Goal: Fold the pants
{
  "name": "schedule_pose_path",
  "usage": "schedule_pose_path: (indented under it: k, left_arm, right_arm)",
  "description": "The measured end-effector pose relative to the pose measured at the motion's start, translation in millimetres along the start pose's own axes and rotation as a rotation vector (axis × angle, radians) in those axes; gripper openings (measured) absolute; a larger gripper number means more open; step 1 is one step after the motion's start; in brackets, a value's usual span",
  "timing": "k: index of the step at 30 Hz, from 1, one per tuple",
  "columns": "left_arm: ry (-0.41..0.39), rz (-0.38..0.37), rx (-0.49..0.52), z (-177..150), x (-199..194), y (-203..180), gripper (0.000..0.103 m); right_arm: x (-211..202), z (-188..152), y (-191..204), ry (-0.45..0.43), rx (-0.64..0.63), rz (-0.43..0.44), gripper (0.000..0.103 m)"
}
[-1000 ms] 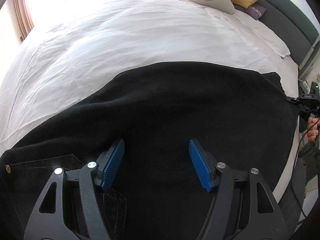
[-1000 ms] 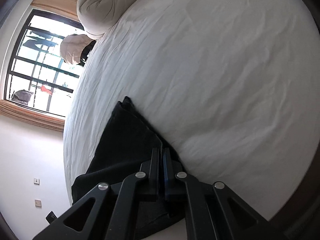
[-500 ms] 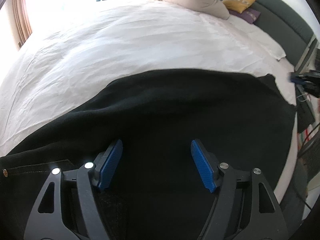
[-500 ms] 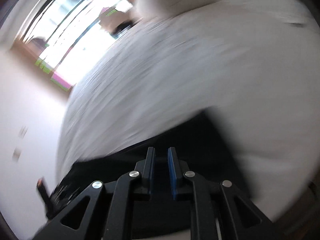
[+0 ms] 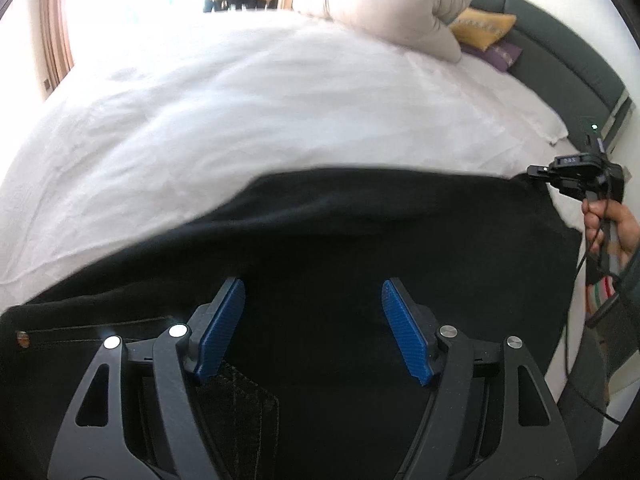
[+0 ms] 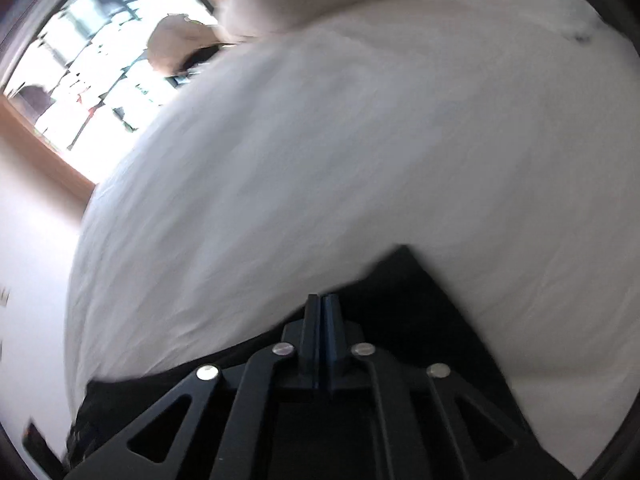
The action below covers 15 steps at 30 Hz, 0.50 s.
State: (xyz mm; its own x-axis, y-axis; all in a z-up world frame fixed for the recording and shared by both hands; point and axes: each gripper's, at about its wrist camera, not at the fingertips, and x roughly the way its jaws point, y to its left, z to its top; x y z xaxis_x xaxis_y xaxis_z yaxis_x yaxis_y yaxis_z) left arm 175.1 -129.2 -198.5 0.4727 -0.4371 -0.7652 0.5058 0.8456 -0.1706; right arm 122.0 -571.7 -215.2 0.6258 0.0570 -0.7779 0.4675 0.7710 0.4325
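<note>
Black pants lie spread across the near part of a white bed. My left gripper is open, its blue pads apart above the waist end near a back pocket, holding nothing. My right gripper has its jaws closed at the far end of the pants, pinching the black cloth. It also shows in the left wrist view, held by a hand at the leg end of the pants.
A rolled beige duvet and yellow and purple pillows lie at the head of the bed by a dark headboard. A bright window lies beyond the bed. The bed edge and cables are at the right.
My right gripper opened a little, swung round and shut again on the pants' end. The left gripper stayed open over the waist and tilted up slightly.
</note>
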Motion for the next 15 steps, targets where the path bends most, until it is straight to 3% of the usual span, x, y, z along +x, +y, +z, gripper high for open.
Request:
schedule_pose_path:
  k: [4, 6, 8, 10, 12, 13, 14, 15]
  left_arm:
    - [-0.047, 0.012, -0.003, 0.5, -16.8, 0.0, 0.07]
    - [-0.044, 0.014, -0.005, 1.3, -14.6, -1.1, 0.07]
    - [0.008, 0.046, 0.003, 0.0, -1.9, 1.1, 0.07]
    - [0.034, 0.044, -0.013, -5.5, 6.8, 9.4, 0.07]
    - [0.042, 0.033, -0.032, -8.2, 11.1, 15.2, 0.07]
    - [0.034, 0.036, -0.042, -7.7, 9.2, 16.7, 0.07]
    - [0.03, 0.042, -0.044, -6.7, 7.0, 16.4, 0.07]
    - [0.025, 0.051, -0.042, -5.8, 4.1, 15.0, 0.07]
  right_arm:
    - [-12.1, -41.5, 63.7, 0.125, -0.154, 0.229, 0.005]
    - [6.9, -62.9, 80.7, 0.186, -0.201, 0.242, 0.005]
    - [36.6, -61.2, 68.5, 0.207, -0.158, 0.166, 0.0]
    - [53.8, -41.3, 28.4, 0.166, 0.012, 0.252, 0.0]
    - [40.3, -23.5, 5.2, 0.076, 0.066, 0.152, 0.0]
    - [27.1, -16.0, -1.8, 0.014, 0.049, 0.033, 0.0]
    - [8.6, -10.1, -15.1, -0.037, 0.053, -0.082, 0.006]
    - [-7.2, -8.4, -30.5, -0.041, 0.104, -0.081, 0.008]
